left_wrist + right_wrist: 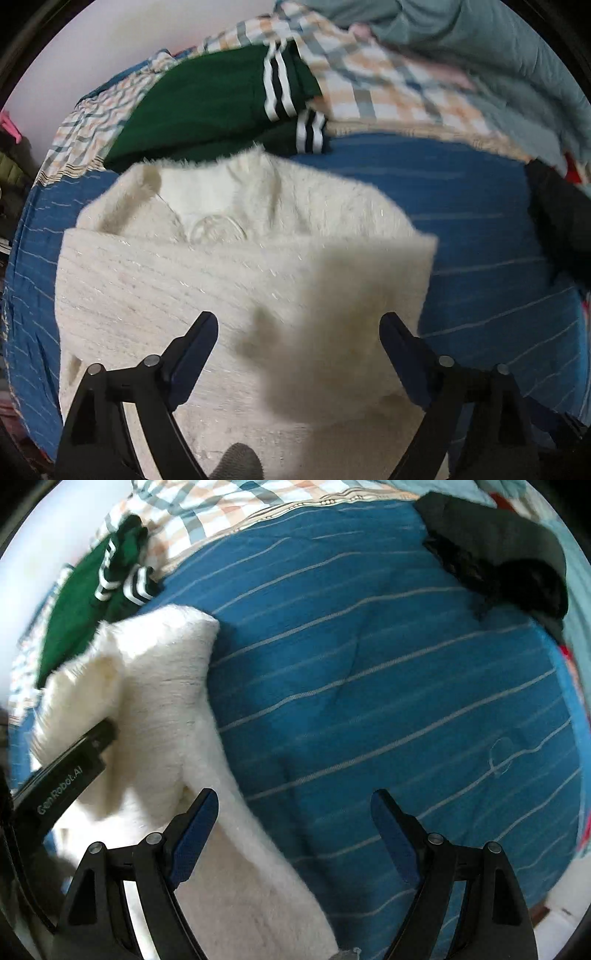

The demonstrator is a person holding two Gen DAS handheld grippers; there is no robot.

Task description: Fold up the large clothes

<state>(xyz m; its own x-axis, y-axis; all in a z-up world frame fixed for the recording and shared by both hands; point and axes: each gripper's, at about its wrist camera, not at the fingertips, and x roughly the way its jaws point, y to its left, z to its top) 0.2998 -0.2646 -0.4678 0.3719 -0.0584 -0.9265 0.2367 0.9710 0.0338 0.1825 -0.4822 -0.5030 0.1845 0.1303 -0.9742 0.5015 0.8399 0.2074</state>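
A fluffy white sweater (pixel 207 280) lies on the blue striped bedspread (pixel 491 236), its sides folded in and its collar toward the far end. My left gripper (pixel 298 325) is open and empty, hovering over the sweater's lower half. In the right wrist view the sweater (pixel 162 686) lies at the left. My right gripper (pixel 294 805) is open and empty above the sweater's right edge and the bedspread (pixel 369 657). The left gripper's body (pixel 62 771) shows over the sweater at the left.
A folded green garment with white and black stripes (pixel 207 107) lies just beyond the sweater. A checked blanket (pixel 362 81) and a grey-blue cloth (pixel 480 40) sit at the back. A black garment (pixel 509 557) lies at the far right.
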